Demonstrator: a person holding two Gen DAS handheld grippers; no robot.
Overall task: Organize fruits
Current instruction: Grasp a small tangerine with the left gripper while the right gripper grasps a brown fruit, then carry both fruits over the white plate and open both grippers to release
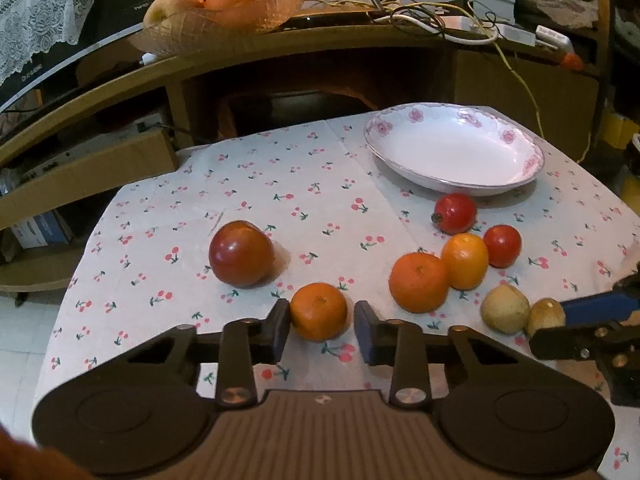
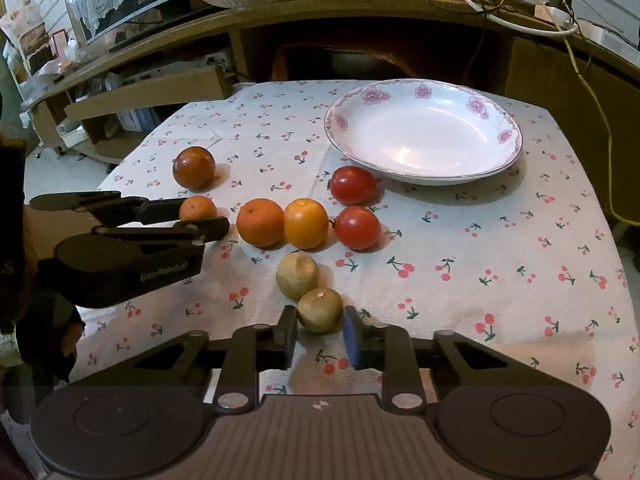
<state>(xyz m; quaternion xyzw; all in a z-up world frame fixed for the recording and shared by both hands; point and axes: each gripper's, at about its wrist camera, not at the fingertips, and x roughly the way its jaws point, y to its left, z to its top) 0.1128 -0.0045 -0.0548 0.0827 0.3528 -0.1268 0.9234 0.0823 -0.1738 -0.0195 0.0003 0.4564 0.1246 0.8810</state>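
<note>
Several fruits lie on the cherry-print cloth in front of a white flowered plate (image 1: 454, 150) (image 2: 424, 132), which holds nothing. My left gripper (image 1: 322, 330) (image 2: 192, 216) is open, its fingers on either side of a small orange (image 1: 319, 311) (image 2: 197, 208); a gap shows at the right finger. My right gripper (image 2: 320, 334) (image 1: 560, 326) is open around a brownish-yellow fruit (image 2: 320, 309) (image 1: 546, 314). A second one (image 2: 297, 276) lies just beyond. Further on lie a larger orange (image 2: 260, 222), a yellow-orange fruit (image 2: 306, 223), two red tomatoes (image 2: 357, 227) (image 2: 353, 185) and a dark red tomato (image 2: 193, 168) (image 1: 241, 253).
A wooden TV stand (image 2: 320, 28) runs behind the table, with a glass bowl of fruit (image 1: 208, 12) and tangled cables (image 1: 440, 16) on top. A cardboard box (image 1: 80, 172) sits at the left. A yellow cable (image 2: 600, 120) hangs by the table's right edge.
</note>
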